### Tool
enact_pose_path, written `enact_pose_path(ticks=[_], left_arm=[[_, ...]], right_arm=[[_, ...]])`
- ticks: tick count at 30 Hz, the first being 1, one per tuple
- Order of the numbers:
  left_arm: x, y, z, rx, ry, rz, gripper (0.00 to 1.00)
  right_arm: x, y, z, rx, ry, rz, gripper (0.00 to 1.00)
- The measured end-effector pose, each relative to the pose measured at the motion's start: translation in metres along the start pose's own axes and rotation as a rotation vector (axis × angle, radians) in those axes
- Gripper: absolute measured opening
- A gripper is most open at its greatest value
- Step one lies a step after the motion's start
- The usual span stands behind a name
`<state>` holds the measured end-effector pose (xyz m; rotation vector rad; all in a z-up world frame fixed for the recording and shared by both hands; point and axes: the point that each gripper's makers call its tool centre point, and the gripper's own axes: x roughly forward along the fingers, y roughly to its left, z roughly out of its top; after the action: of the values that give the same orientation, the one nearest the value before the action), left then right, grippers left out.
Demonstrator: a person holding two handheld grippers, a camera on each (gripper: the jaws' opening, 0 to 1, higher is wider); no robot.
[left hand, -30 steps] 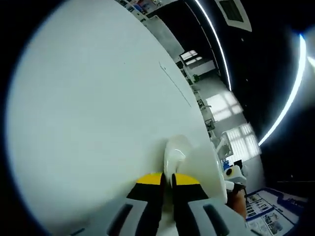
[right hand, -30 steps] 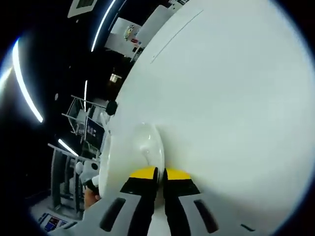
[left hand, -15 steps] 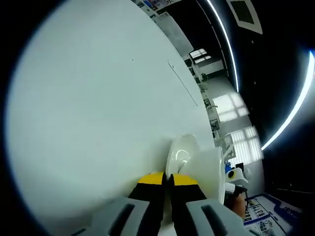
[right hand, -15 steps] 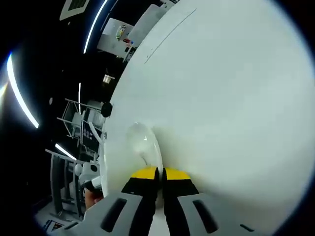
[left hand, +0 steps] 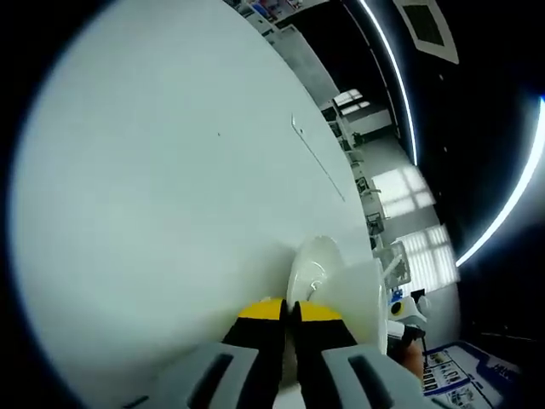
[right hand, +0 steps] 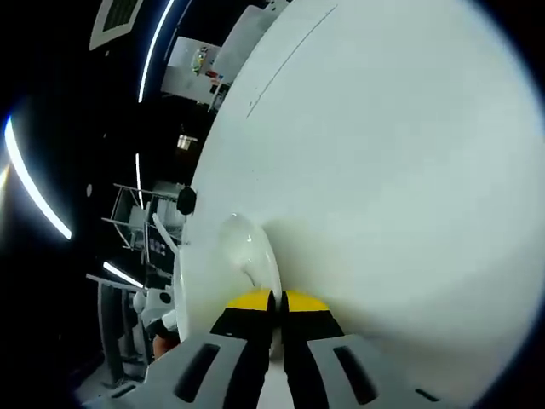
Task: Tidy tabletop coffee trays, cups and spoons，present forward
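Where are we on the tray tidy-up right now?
In hand: both grippers are closed on the rim of a white tray. The left gripper pinches one edge of the white tray, and the right gripper pinches it in its own view, over the white tabletop. No cups or spoons can be made out, so what is already done cannot be judged. Left: setting the tray down, presented forward.
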<state>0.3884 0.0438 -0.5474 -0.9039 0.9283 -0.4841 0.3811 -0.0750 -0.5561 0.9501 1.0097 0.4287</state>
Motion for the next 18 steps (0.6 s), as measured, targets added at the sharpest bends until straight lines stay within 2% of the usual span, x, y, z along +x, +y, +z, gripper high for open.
enact_pose_path(ticks=[7, 13, 18], left_arm=[[0.01, 0.004, 0.029, -0.006, -0.033, 0.002, 0.06], [0.02, 0.009, 0.046, -0.032, -0.041, 0.006, 0.06], [0.028, 0.011, 0.063, -0.037, -0.055, 0.024, 0.06]], right_arm=[[0.018, 0.007, 0.026, -0.003, -0.013, 0.006, 0.05], [0.034, 0.007, 0.044, -0.003, -0.012, -0.004, 0.05], [0.045, 0.007, 0.05, 0.028, -0.009, 0.003, 0.05]])
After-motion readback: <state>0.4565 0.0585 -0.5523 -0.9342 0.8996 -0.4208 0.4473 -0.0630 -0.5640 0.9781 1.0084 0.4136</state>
